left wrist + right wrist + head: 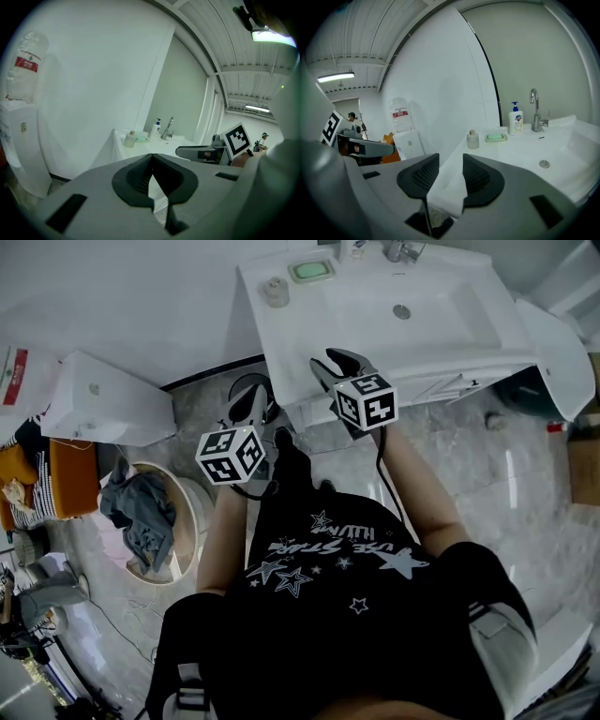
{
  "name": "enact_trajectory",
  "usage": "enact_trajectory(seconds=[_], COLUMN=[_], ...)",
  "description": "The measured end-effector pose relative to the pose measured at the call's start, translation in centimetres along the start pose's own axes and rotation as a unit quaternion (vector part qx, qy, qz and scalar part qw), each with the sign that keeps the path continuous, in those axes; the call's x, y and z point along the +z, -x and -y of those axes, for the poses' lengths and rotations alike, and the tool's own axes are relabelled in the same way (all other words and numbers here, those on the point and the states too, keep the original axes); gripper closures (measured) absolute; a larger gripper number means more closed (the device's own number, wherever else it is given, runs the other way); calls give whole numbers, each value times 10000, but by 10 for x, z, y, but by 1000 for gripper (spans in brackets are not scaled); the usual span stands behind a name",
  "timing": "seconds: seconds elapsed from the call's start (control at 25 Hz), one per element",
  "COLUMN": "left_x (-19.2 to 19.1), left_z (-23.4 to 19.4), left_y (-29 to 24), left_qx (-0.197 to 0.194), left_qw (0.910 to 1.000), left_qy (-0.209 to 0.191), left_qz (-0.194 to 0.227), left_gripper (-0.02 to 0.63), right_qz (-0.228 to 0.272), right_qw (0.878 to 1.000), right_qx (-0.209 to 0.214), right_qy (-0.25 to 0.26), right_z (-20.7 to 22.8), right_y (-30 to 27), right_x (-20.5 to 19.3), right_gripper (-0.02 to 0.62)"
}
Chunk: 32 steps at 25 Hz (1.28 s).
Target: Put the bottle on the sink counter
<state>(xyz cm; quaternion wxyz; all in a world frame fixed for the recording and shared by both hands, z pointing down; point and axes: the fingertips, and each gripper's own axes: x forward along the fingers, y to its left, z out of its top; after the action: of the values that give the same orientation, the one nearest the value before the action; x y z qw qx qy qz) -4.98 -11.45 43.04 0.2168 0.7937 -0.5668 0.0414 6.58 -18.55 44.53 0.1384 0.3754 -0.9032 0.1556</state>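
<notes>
A small frosted bottle (275,291) (130,139) (473,139) with a round cap stands upright on the back left corner of the white sink counter (281,352) (511,152), beside a green soap dish (311,270) (495,137). My right gripper (330,360) (450,161) hovers over the counter's front edge; its jaws stand apart with nothing between them. My left gripper (251,401) (151,158) hangs in front of the counter's left corner, lower, with its tips touching and nothing held. Both grippers are well short of the bottle.
A white pump bottle (352,247) (515,118) and a chrome faucet (403,249) (536,110) stand behind the basin with its drain (401,311). On the left are a water dispenser (103,399) (18,140) and a round basket of clothes (141,512). The floor is grey marble.
</notes>
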Motion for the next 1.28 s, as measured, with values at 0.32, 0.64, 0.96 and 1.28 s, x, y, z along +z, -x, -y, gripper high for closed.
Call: enact_trajectory(seconds=[0.32, 0.64, 0.96, 1.28], left_x=[-14, -22, -31, -44], left_z=[18, 15, 7, 6], left_y=[27, 34, 79, 130], left_qx=[-11, -207, -501, -756], left_qw=[10000, 9997, 9986, 9969], left_qy=[-58, -43, -41, -60], left_qz=[-24, -75, -169, -228], left_gripper=[598, 598, 598, 598], right_qz=[170, 8, 42, 101], right_qw=[9994, 9980, 9960, 9928], right_qx=[-292, -628, -881, -1179], right_qy=[-107, -50, -123, -198], right_z=[-8, -10, -57, -104], right_y=[37, 48, 67, 101], right_x=[-9, -21, -27, -39], right_gripper=[589, 589, 589, 589])
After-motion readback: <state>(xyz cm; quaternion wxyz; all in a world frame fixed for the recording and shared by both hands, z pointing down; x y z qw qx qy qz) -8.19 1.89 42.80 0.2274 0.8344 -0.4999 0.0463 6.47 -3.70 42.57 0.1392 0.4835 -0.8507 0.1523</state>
